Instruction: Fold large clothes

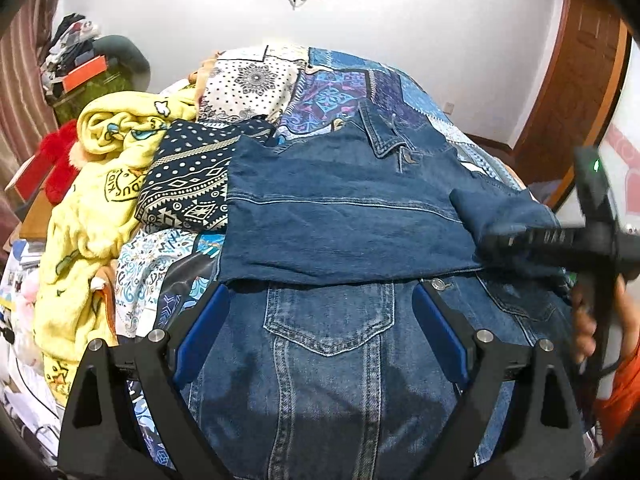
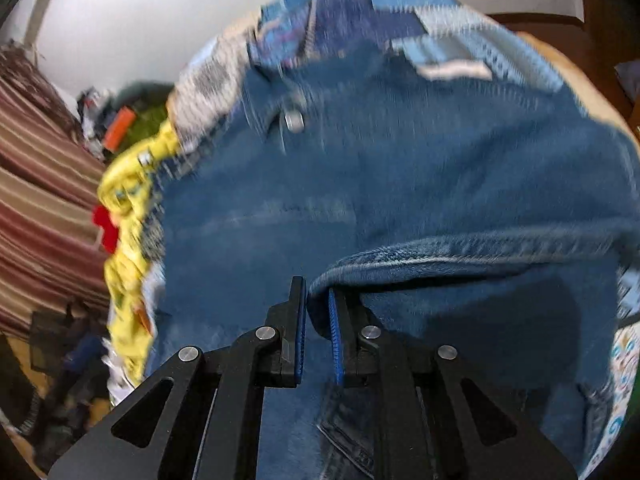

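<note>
The denim jacket (image 1: 340, 216) lies spread on the bed (image 1: 328, 80), front side up at the near end where a chest pocket shows, with a darker panel folded over it across the middle and the collar at the far end. Its long axis runs near to far, straight away from the left claw (image 1: 320, 320).

The left claw hangs over the near part of the jacket, its 2 pads standing wide apart with nothing between them.

The right claw (image 2: 318, 316) sits at the right edge of the jacket. Its pads are drawn together on a fold of denim, a hemmed edge that looks like the sleeve (image 1: 504, 212). The right wrist view is smeared, so just how much cloth is caught cannot be told.

The relation that matters is that the held sleeve lies to the right of the body panel, so the fold likely runs right to left, across the long axis. The right claw is plainly the nearer one; the left could pin the near hem.
</note>
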The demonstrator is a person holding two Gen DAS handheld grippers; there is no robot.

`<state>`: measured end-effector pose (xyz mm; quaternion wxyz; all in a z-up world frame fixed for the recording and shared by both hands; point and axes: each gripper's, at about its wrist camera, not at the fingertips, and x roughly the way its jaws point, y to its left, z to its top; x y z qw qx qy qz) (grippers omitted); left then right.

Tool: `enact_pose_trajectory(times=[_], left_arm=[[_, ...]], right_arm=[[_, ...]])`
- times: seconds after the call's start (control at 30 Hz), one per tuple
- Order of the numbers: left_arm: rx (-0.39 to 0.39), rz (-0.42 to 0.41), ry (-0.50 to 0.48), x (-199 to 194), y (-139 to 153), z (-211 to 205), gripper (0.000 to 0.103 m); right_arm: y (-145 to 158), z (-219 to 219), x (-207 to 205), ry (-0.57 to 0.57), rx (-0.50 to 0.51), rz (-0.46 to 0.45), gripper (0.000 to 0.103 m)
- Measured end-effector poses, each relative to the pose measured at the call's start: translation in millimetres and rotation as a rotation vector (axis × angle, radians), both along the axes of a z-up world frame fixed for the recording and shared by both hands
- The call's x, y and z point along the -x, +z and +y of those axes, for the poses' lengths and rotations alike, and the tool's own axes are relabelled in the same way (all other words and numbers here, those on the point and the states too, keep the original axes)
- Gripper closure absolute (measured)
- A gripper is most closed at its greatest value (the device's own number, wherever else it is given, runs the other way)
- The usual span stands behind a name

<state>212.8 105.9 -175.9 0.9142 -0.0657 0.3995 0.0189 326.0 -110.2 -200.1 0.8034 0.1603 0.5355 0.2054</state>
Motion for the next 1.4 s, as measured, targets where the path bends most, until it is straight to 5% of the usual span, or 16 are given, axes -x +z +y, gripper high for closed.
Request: enact_pose_trajectory(times=[0.23, 0.43, 0.63, 0.87, 0.97, 1.2, 1.23, 1.3, 1.4], left_arm=[[-0.033, -0.021, -0.075, -10.4, 9.4, -23.3, 0.010], [-0.093, -0.038, -0.177, -38.6, 30.7, -75.9, 0.010], [-0.156, -0.052, -0.327, -73.4, 41.4, -144.3, 0.010], [-0.270, 0.085, -0.530, -119.4, -8.2, -219.9, 0.010], [-0.297, 0.165, -0.548, -138.1, -33.4, -236.9, 0.010], [-0.376, 0.195, -0.544, -168.3, -58.8, -258.7, 0.011], [-0.386, 0.183, -0.536, -172.2, -58.5, -260.9, 0.013], [-0.390, 0.144, -0.515, -177.8, -51.7, -260.9, 0.033], [-0.266, 0.125, -0.494, -184.9, -35.4, -250.1, 0.062]], right_arm=[[7.9, -11.1, 16.9, 0.084, 0.033, 0.027, 0.083], [31.3, -46.1, 38.8, 0.044, 0.063, -0.081, 0.082], [53.0, -94.4, 47.5, -0.081, 0.149, -0.199, 0.068], [40.9, -133.6, 41.3, -0.182, 0.204, -0.192, 0.055], [26.5, -137.2, 35.3, -0.189, 0.188, -0.152, 0.052], [-9.7, -140.5, 22.2, -0.167, 0.205, -0.052, 0.045], [-14.1, -142.4, 22.4, -0.170, 0.210, -0.037, 0.039], [-19.2, -143.1, 23.8, -0.168, 0.211, -0.044, 0.038], [-19.6, -137.7, 27.2, -0.136, 0.254, -0.076, 0.036]])
